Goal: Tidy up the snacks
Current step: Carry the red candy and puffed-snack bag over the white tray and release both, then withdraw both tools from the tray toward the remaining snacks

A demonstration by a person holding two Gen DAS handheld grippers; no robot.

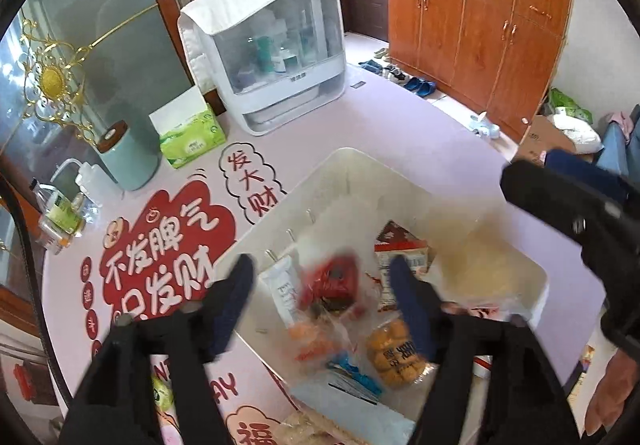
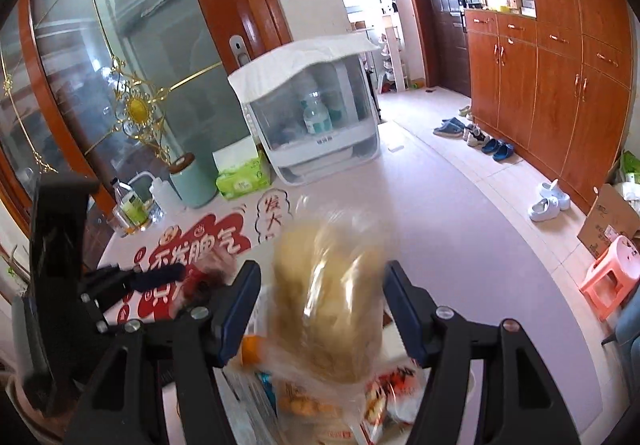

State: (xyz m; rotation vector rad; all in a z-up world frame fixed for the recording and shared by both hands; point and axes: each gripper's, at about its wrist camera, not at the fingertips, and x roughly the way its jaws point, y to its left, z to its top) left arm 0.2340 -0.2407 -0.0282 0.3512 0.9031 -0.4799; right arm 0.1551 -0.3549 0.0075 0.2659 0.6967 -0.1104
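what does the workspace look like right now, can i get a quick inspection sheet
surface: pale table with red printed characters
job's things: white bin holding snack packs, a red pack, a round-biscuit pack; blurred yellow snack bag
clutter: green tissue pack, teal canister, covered white organiser
grippers: left gripper open over the bin; right gripper astride the yellow bag, grip unclear
cables: nothing seen
surroundings: wooden cabinets, shoes on floor, pink stool

Both grippers (image 1: 324, 297) (image 2: 320, 305) are black, with blue-padded jaws and silver screws.
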